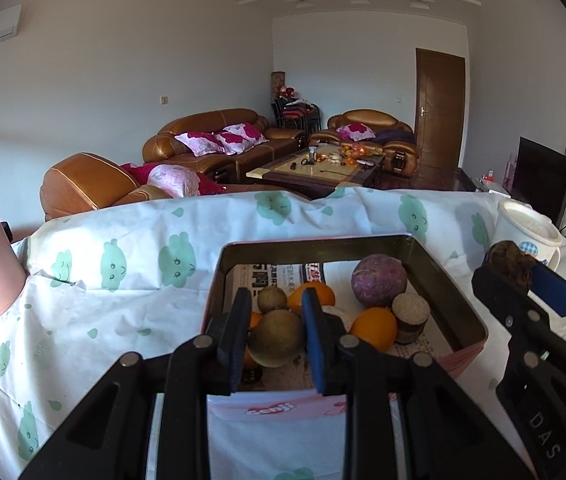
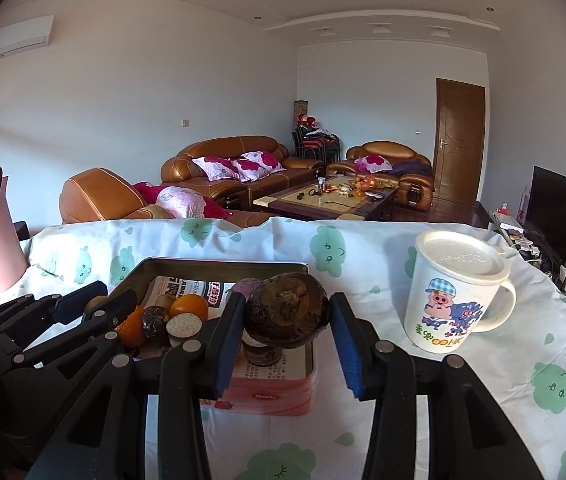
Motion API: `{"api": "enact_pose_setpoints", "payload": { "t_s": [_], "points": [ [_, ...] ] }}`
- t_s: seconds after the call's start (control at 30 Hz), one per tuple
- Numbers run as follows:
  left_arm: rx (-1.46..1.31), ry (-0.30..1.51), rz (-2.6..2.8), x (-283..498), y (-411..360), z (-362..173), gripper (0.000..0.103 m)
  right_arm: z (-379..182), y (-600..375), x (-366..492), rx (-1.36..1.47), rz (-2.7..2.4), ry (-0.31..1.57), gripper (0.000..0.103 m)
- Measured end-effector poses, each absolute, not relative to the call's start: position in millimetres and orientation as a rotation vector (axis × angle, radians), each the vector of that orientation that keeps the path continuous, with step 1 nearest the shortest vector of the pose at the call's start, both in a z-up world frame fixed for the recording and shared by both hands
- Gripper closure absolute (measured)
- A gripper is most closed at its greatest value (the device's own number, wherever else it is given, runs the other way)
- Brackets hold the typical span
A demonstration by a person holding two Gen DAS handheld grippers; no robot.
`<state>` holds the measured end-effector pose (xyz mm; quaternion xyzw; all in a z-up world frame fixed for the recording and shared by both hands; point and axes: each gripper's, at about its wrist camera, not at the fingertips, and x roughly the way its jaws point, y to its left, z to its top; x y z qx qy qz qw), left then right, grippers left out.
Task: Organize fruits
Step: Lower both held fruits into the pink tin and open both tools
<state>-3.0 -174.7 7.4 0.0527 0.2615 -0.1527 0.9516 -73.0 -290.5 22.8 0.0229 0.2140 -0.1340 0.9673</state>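
Fruits sit gathered inside the tin box (image 1: pixel 455 308) on the desk (image 2: pixel 483 380). Your left claw (image 1: pixel 277 336) grips a brownish round fruit (image 1: pixel 277 338) inside the box. Your right claw (image 2: pixel 285 316) clamps a dark fruit (image 2: pixel 287 312) above the box's right rim, probably for release.

Both wrist cameras looked forward along their fingers, close above the worktop (image 1: pixel 123 280), toward the sofas. The left view sat over the tin (image 1: pixel 443 276); the right view shared that tin (image 2: pixel 275 392) and the mug (image 2: pixel 455 292).
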Motion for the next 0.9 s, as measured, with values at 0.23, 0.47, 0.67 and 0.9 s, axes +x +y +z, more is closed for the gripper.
{"api": "enact_pose_setpoints", "payload": {
  "t_s": [0.23,0.47,0.67,0.9],
  "points": [
    [0.091,0.537,-0.322,10.3,-186.3,5.9,0.076,22.0,-299.4,-70.3,0.031,-0.311,0.423,0.057],
    [0.072,0.547,-0.303,26.5,-179.2,1.7,0.076,20.8,-298.5,-62.5,0.023,-0.328,0.421,0.057],
    [0.064,0.563,-0.299,34.3,-173.3,-1.9,0.076,17.1,-304.1,-51.0,0.097,-0.313,0.463,0.057],
    [0.058,0.573,-0.307,37.5,-171.5,-2.4,0.076,18.4,-305.9,-23.9,0.142,-0.309,0.483,0.057]
  ]
}}
